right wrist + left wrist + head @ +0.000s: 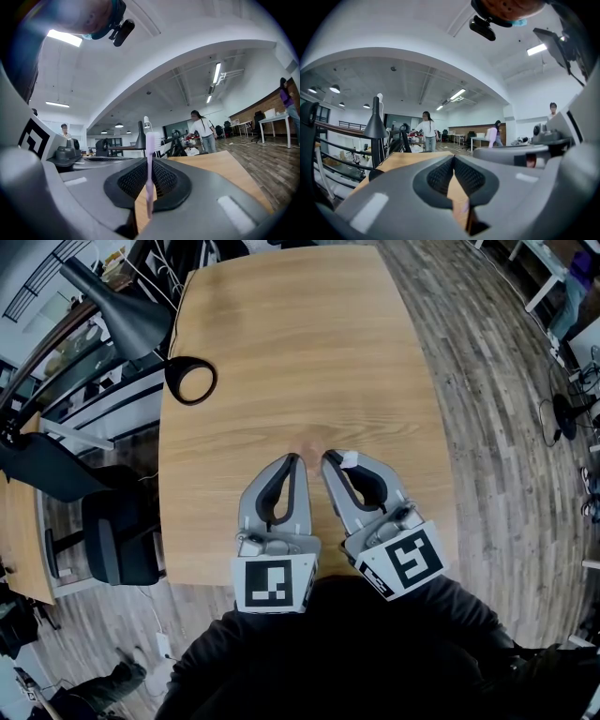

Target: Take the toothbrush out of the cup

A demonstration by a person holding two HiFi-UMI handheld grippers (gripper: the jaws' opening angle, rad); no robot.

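A pale lilac toothbrush [150, 173] stands upright between the pads of my right gripper [150, 161], which is shut on its handle. The brush head rises above the jaws. In the head view the right gripper [333, 461] hovers over the near middle of the wooden table [300, 362], and the toothbrush head [349, 460] shows as a small white bit at its tip. My left gripper [294, 459] sits just to its left, shut with nothing in it. The left gripper view shows that gripper's tips [453, 157] meeting. No cup is in any view.
A black desk lamp [127, 310] leans over the table's far left corner, its round base [192, 381] on the tabletop. A dark office chair [117, 535] stands left of the table. Several people [202, 126] are far off in the room.
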